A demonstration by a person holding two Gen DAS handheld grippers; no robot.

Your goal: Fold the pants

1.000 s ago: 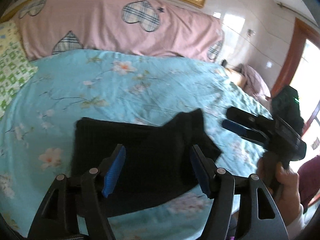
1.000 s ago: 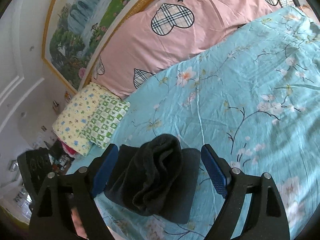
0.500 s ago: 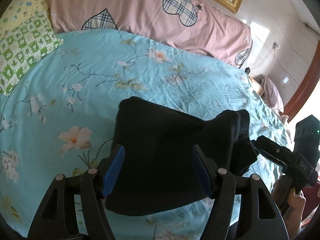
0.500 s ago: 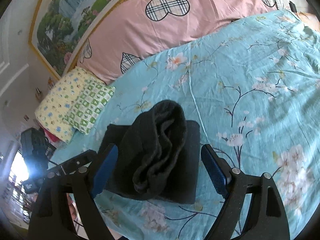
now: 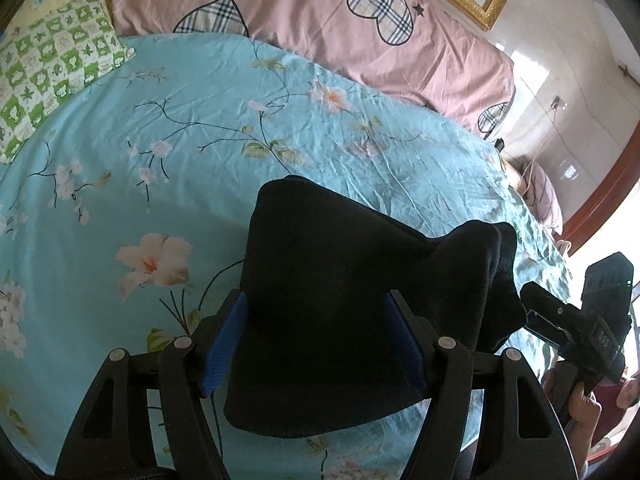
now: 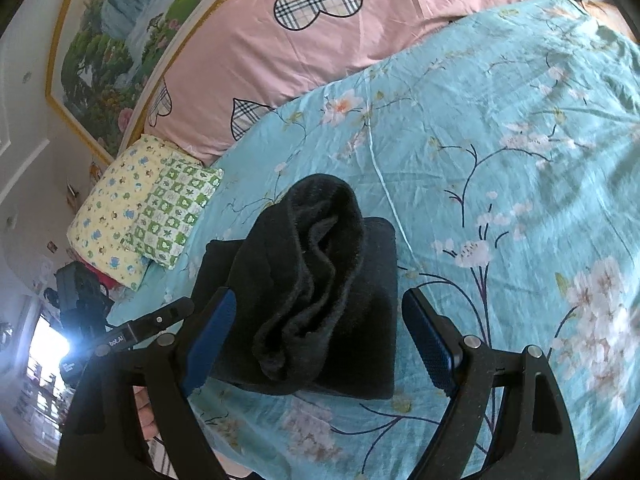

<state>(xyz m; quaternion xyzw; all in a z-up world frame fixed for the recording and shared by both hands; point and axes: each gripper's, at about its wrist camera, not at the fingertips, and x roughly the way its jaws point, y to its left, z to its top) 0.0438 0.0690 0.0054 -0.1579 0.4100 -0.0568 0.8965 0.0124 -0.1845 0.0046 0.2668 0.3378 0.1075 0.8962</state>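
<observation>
The black pants (image 5: 340, 280) lie folded into a compact bundle on the light blue flowered bedsheet (image 5: 180, 128). A bunched end rises at the bundle's right side (image 5: 488, 252). In the right wrist view the pants (image 6: 320, 288) show that bunched end on top of the flat fold. My left gripper (image 5: 316, 332) is open, its blue pads either side of the bundle's near edge, holding nothing. My right gripper (image 6: 320, 340) is open too, straddling the bunched end. It also shows in the left wrist view (image 5: 560, 320), just right of the pants.
A pink headboard cushion with plaid hearts (image 5: 320, 28) runs along the back. A green and yellow checked pillow (image 5: 52, 68) lies at the bed's far left. A framed painting (image 6: 120, 32) hangs above. A wooden door frame (image 5: 600, 192) stands at the right.
Both grippers have come closer to and lower over the bundle. The pants lie as before, and both grippers stay open.
</observation>
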